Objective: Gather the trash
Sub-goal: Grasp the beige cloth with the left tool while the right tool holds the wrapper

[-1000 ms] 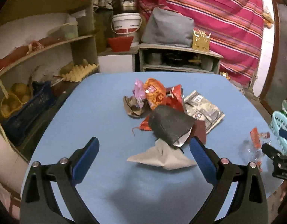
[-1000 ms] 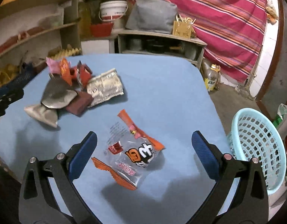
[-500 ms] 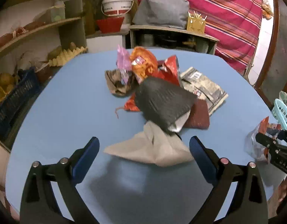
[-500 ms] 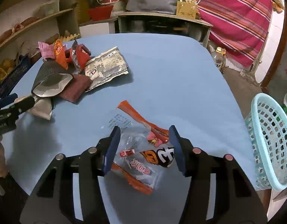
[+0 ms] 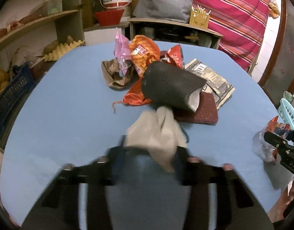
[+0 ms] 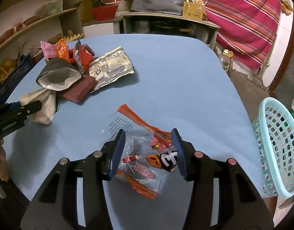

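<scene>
left claw: just closed, clamped on beige paper bag at near edge of trash pile | right claw: just closed, clamped on clear snack wrapper on blue bench | basket: right of bench

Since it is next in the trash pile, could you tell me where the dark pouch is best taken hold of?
Grip the dark pouch at its open mouth, one finger inside the pale lining, one on the outer wall. It lies on its side atop the red packet, mouth facing the right gripper's camera and raised off the table, so come from that side.
</scene>
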Demonstrator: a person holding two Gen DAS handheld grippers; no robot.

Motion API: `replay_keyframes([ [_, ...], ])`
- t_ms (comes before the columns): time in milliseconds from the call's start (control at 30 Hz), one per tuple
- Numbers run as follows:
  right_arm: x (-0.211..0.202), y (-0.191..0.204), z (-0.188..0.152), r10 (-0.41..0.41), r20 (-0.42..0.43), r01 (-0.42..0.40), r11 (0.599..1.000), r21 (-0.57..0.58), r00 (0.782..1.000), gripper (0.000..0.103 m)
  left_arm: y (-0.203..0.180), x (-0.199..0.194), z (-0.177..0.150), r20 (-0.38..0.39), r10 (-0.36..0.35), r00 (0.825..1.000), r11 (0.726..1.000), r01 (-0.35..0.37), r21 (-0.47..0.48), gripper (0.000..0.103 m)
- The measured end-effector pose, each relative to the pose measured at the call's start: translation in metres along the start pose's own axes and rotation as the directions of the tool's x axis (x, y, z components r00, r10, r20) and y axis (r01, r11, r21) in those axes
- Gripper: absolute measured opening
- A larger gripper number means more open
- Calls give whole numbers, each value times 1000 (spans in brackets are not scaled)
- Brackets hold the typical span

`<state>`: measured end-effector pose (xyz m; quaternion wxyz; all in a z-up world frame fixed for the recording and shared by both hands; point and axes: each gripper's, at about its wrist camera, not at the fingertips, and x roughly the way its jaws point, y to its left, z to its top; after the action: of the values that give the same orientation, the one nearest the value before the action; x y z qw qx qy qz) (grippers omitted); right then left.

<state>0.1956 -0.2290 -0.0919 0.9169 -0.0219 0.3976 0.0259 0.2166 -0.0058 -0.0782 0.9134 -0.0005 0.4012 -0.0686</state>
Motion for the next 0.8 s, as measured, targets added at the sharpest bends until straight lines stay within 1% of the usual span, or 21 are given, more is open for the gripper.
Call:
replay_keyframes([
  [33,0,1,0,2,2,-2,1000,-3,1000,47,0,1,0,-8,0,1000,1000,0,-2,20],
  [133,-1,5,-1,1,2,-1,1000,-23,1000,43,1,1,-1,-9,2,1000,1000,-2,-1,18],
  [267,-3,6,-1,7,8,-7,1000,-29,1000,38,1,-7,-2,7,21,1000,1000,-21,15,15],
  [333,-3,3,0,16,11,-15,1000,-24,1000,34,5,-11,0,16,26,1000,1000,-26,9,14],
  [500,-14,-1,6,26,42,-25,1000,-17,999,32,12,-38,9,93,67,993,998,-67,-6,13],
  [633,-24,-5,11,37,70,-36,999,-10,997,32,13,-65,20,165,104,981,995,-103,-12,13],
  [733,-35,-11,16,45,103,-45,999,-2,994,32,13,-83,30,207,110,972,994,-107,-26,13],
  [800,-44,-16,19,49,127,-50,999,4,991,32,9,-90,36,220,111,969,994,-106,-32,13],
])
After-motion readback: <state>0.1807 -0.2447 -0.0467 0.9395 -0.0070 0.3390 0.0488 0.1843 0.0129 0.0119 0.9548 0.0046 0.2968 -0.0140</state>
